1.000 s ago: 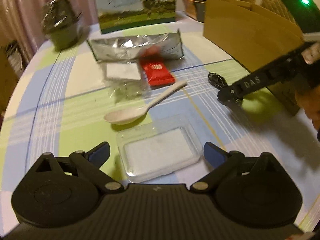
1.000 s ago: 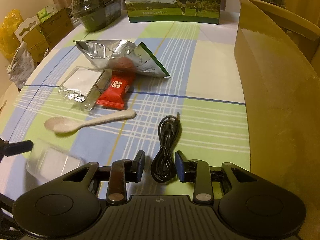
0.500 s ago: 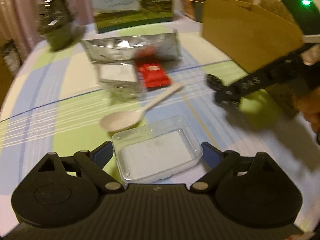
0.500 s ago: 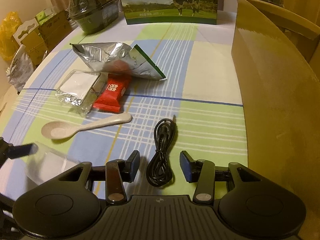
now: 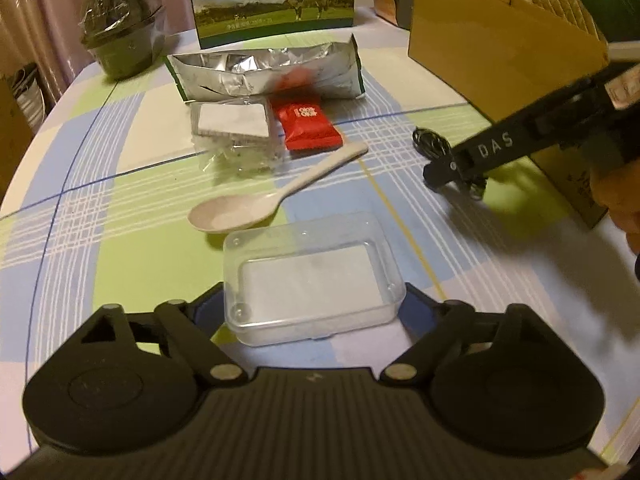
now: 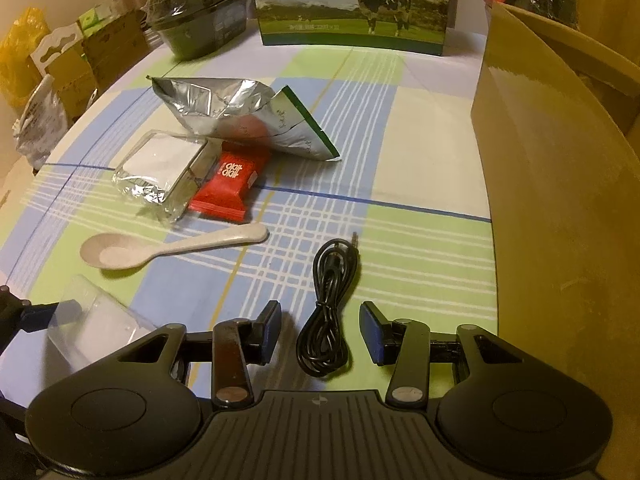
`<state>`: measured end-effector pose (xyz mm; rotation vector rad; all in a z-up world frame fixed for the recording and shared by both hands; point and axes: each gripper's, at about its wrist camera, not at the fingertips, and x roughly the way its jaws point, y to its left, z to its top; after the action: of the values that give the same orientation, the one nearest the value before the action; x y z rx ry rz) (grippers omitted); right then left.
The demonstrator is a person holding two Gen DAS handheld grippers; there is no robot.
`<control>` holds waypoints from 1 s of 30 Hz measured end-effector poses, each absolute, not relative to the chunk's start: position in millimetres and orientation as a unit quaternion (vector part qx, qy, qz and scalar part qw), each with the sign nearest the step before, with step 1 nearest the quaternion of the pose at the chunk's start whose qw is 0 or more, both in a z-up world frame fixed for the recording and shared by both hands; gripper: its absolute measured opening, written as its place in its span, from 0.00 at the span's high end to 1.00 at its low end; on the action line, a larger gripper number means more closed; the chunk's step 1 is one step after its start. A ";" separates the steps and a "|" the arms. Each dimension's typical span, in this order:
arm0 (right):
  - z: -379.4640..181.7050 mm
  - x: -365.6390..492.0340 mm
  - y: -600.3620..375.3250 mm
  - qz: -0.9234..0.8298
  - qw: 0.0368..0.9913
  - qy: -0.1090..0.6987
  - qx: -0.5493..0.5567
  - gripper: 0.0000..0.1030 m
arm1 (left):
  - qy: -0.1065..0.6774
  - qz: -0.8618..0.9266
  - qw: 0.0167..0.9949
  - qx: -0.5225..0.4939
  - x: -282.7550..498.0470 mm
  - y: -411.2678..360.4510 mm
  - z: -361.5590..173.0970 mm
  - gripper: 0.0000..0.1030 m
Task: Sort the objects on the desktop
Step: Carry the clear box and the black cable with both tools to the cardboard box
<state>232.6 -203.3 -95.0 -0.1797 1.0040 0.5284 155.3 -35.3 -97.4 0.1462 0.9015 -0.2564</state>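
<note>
A clear plastic box (image 5: pixel 312 276) sits between the fingers of my left gripper (image 5: pixel 312 308), which closes on its two sides; it also shows in the right wrist view (image 6: pixel 96 332). A coiled black cable (image 6: pixel 328 308) lies between the open fingers of my right gripper (image 6: pixel 320 332), untouched. A beige spoon (image 5: pixel 276 200) lies just beyond the box. A red snack packet (image 5: pixel 308 126), a foil-wrapped white block (image 5: pixel 232 124) and a crumpled silver bag (image 5: pixel 268 70) lie farther back.
A brown cardboard box (image 6: pixel 560 184) stands along the right side. A milk carton box (image 6: pixel 356 0) and a wrapped dark bowl (image 6: pixel 196 4) stand at the back. The table has a checked cloth (image 6: pixel 400 136). Bags and boxes (image 6: pixel 48 64) sit off the left edge.
My left gripper moved forward around the clear box and closed on its sides. My right gripper opened wider around the cable.
</note>
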 end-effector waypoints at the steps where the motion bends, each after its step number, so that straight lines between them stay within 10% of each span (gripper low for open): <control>1: -95.0 232.6 -203.1 0.250 0.840 0.475 -0.085 0.60 | 0.435 -0.120 0.890 0.068 156.2 -34.3 -97.1 0.17; 26: -96.6 228.4 -196.5 0.249 0.845 0.461 -0.111 0.61 | 0.417 -0.081 0.904 0.052 168.6 -23.6 -82.7 0.16; 30: -96.7 223.4 -191.1 0.253 0.844 0.455 -0.131 0.85 | 0.418 -0.079 0.904 0.053 169.3 -23.6 -81.5 0.16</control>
<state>223.4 -191.1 -96.7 -0.2766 0.9608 0.5345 169.3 -23.6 -81.5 0.1102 0.8630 -0.1630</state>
